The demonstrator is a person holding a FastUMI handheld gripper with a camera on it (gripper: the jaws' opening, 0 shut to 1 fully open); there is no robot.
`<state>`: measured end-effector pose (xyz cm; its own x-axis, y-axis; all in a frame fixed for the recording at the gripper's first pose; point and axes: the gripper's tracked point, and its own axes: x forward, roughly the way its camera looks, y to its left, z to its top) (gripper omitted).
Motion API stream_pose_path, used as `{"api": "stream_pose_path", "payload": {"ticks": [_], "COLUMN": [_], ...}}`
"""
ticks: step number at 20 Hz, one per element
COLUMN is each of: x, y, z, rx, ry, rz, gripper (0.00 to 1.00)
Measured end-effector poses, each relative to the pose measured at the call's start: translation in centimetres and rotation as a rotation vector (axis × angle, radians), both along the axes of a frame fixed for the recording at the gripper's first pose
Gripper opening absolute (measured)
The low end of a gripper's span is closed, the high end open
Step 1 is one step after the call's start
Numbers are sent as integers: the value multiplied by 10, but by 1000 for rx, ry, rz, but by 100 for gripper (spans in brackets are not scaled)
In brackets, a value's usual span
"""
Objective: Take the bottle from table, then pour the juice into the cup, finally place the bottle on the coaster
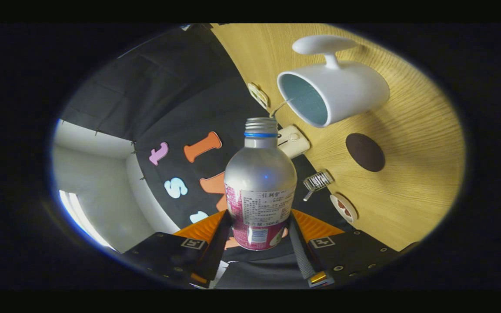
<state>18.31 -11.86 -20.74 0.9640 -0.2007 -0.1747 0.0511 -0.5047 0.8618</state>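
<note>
Bottle (260,182) clamped in jaws, near cup (335,91) on wooden table (415,191).

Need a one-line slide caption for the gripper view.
Fingers grip the tilted bottle, its open neck sending a thin stream into the white cup; dark coaster waits beside it.

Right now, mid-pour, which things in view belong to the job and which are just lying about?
Job: bottle, gripped between both fingers; white cup; round brown coaster.
Lying about: small metal whisk-like tool; little dish; pale boxy device; small yellowish object.
</note>
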Motion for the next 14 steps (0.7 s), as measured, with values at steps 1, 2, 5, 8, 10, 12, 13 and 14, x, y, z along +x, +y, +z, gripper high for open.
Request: {"api": "stream_pose_path", "payload": {"ticks": [1, 2, 5, 8, 10, 12, 13, 14], "x": [-1, 0, 0, -1, -3, -2, -1, -1], "y": [0, -1, -2, -4, -5, -5, -6, -7], "z": [0, 1, 3, 6, 5, 7, 7, 8], "rx": [4, 7, 19, 30, 38, 49, 54, 58], "ry": [-3, -6, -12, -19, -22, -27, -30, -35], "rz": [-2, -2, -9, -14, -17, -22, -25, -26], "gripper": [72, 72, 72, 72, 72, 72, 72, 72]}}
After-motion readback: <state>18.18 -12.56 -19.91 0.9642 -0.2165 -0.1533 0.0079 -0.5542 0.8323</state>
